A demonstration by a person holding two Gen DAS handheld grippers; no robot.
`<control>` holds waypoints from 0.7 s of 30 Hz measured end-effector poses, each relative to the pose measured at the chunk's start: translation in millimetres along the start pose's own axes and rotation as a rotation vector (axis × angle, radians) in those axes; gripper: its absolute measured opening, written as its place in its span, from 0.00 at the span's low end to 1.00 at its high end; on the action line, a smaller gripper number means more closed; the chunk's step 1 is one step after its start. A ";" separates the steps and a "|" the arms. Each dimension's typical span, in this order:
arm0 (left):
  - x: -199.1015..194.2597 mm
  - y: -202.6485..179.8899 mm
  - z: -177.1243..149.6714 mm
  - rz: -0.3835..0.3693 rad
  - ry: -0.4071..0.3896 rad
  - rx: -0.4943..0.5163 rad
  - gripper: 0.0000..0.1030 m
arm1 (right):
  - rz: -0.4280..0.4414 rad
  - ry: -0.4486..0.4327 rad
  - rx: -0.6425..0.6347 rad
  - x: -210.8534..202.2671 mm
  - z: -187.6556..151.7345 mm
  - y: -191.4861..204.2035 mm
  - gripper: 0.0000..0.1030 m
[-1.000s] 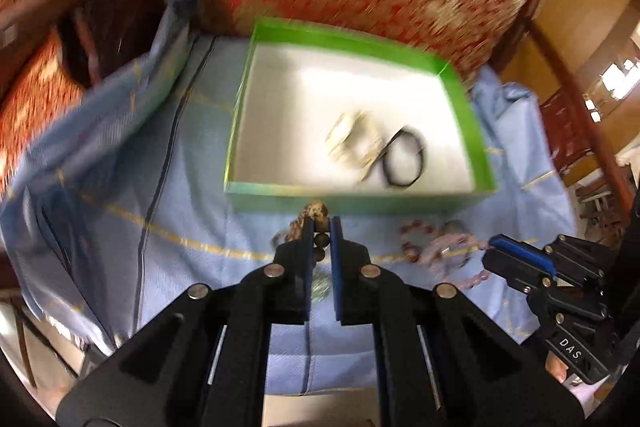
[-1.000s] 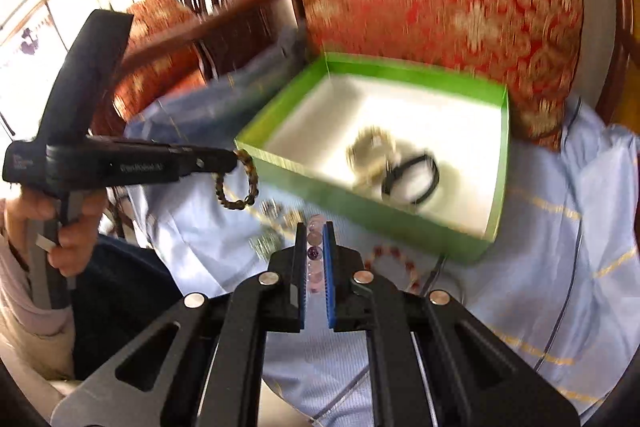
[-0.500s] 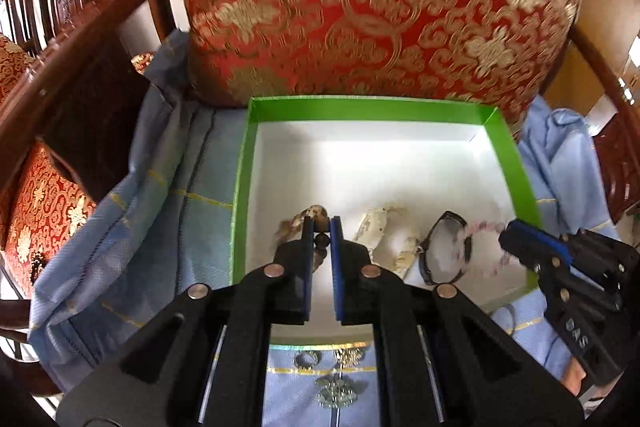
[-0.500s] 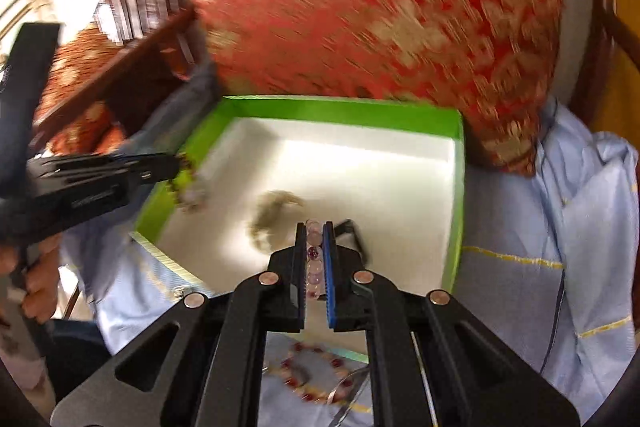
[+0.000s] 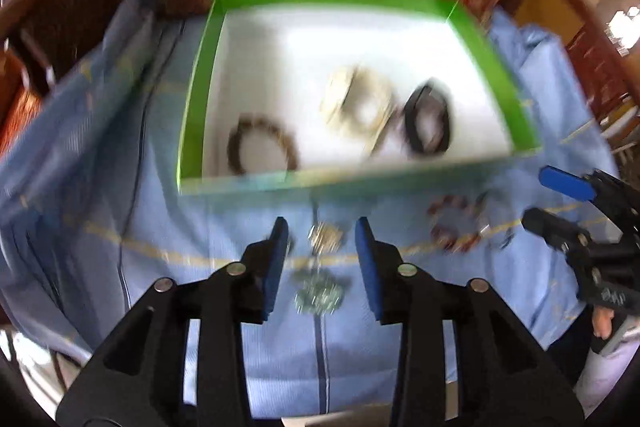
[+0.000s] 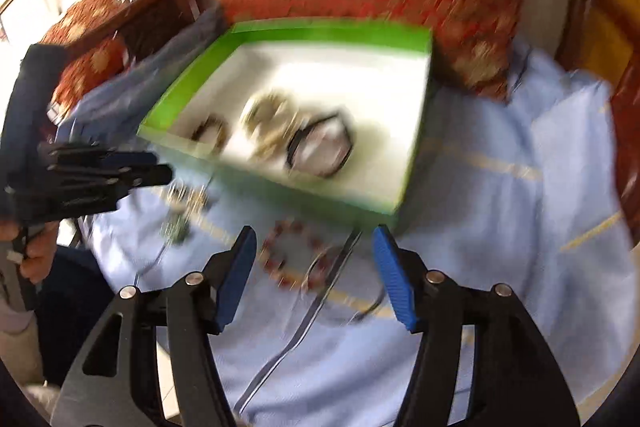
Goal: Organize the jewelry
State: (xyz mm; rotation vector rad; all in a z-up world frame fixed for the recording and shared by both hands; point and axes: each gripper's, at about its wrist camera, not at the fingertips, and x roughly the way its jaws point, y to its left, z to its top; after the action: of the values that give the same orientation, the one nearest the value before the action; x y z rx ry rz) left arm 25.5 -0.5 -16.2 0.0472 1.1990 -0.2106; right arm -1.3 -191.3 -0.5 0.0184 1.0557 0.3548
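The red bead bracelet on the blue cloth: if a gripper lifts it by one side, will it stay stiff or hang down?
The red bead bracelet looks strung from separate round beads, so it would probably droop from the pinch. It lies flat on the blue cloth, so it likely will not roll. Smooth beads could slip between pads.
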 end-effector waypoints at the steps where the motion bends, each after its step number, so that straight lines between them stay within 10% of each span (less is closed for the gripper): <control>1: 7.6 0.0 -4.8 0.016 0.030 -0.011 0.38 | -0.008 0.015 -0.016 6.4 -4.7 4.9 0.58; 14: 38.1 -10.0 -42.3 0.120 0.086 0.005 0.58 | -0.147 0.104 -0.219 71.2 -8.1 68.8 0.58; 21: 33.5 2.9 -50.4 0.116 0.075 -0.003 0.61 | -0.078 0.144 -0.163 82.2 -3.7 66.1 0.20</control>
State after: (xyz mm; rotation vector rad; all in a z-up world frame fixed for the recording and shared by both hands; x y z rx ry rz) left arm -8.7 5.2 -65.9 0.1226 1.2676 -0.1054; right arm 13.5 -105.3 -59.9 -0.1963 1.1635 0.3748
